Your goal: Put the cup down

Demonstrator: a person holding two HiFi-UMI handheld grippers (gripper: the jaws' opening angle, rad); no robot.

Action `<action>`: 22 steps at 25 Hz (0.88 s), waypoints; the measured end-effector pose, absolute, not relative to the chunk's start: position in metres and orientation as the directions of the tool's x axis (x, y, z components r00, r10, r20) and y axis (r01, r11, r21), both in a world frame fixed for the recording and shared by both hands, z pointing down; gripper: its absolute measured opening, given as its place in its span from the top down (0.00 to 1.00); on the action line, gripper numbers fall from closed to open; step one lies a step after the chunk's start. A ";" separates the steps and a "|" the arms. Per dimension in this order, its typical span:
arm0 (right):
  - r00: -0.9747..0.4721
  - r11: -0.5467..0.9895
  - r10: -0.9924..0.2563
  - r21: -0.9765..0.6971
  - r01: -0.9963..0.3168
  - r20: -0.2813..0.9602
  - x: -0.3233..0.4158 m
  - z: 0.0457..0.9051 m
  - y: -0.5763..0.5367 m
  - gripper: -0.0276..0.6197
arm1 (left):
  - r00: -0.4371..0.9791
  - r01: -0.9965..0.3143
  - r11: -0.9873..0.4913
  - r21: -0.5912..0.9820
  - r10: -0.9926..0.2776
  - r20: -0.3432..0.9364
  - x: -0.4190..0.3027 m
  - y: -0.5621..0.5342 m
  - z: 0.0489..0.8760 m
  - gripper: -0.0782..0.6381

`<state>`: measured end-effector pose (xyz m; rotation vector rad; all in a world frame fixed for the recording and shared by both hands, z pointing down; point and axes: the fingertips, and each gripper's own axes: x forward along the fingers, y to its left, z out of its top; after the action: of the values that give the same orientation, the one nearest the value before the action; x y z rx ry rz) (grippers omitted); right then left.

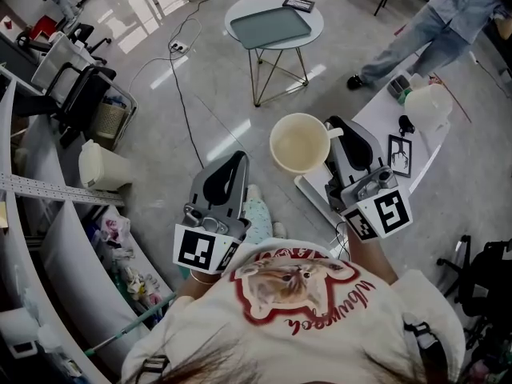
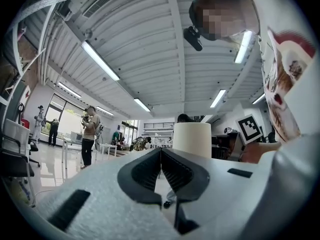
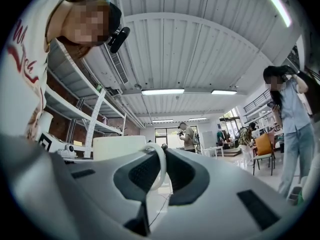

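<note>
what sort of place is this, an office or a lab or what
Probably an open lab or workshop: metal racking, strip lights on a ribbed industrial ceiling, and a cable trailing across a polished floor.

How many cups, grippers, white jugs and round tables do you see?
Cups: 1, the cup
Grippers: 2, the left gripper and the right gripper
White jugs: 2, the floor jug and the desk jug
Round tables: 1, the round table
Total: 6
</note>
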<state>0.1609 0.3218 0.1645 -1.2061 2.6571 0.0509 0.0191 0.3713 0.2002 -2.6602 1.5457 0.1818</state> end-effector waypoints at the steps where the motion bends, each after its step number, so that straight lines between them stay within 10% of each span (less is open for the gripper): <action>1: -0.638 0.663 -0.738 -0.059 -0.747 -0.219 0.159 0.164 0.319 0.88 | 0.488 -0.869 -0.495 0.013 -0.861 -0.142 0.018 0.369 0.198 0.87; 22: -0.599 0.625 -0.766 -0.049 -0.779 -0.233 0.110 0.157 0.177 0.88 | 0.538 -0.835 -0.549 0.025 -0.826 -0.170 -0.028 0.212 0.190 0.87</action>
<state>0.1099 0.1774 0.1568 -1.2658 2.6168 0.0847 -0.0281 0.2116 0.1904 -2.7024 1.4610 0.2493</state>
